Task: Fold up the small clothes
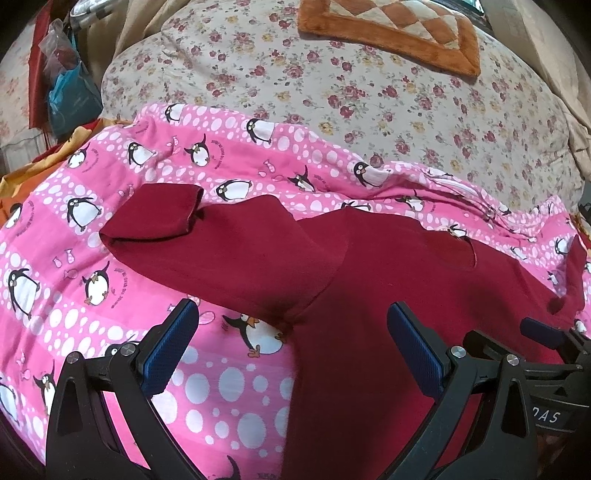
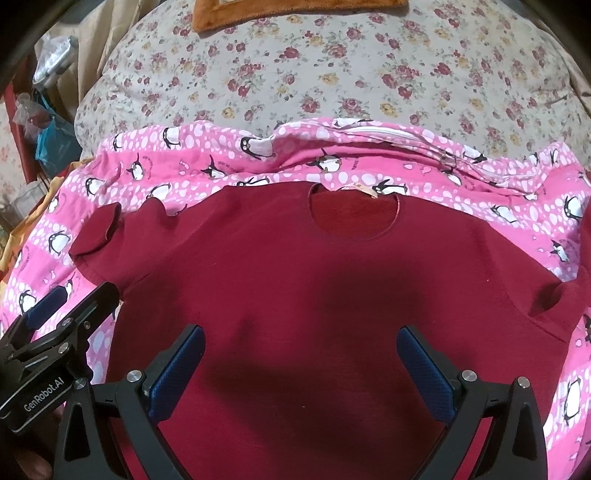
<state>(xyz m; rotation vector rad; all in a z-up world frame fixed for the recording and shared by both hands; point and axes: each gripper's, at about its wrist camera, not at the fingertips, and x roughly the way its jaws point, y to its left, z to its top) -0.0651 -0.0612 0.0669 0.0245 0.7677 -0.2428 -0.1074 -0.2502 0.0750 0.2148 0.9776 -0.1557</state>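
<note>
A small dark red shirt [image 2: 295, 266] lies spread flat, neck hole [image 2: 354, 214] away from me, on a pink penguin-print cloth [image 2: 207, 166]. Its left sleeve [image 1: 155, 214] is folded back on itself. My left gripper [image 1: 291, 317] is open and empty, hovering over the shirt's left side seam below the armpit. My right gripper [image 2: 301, 339] is open and empty above the middle of the shirt's body. The left gripper also shows in the right wrist view [image 2: 74, 302], and the right gripper's tip shows in the left wrist view [image 1: 543, 332].
The pink cloth [image 1: 110, 280] lies on a floral bedspread [image 1: 332, 92]. An orange-edged patchwork cushion [image 1: 391, 29] sits at the far side. Bags and clutter [image 1: 66, 85] stand at the far left beside the bed.
</note>
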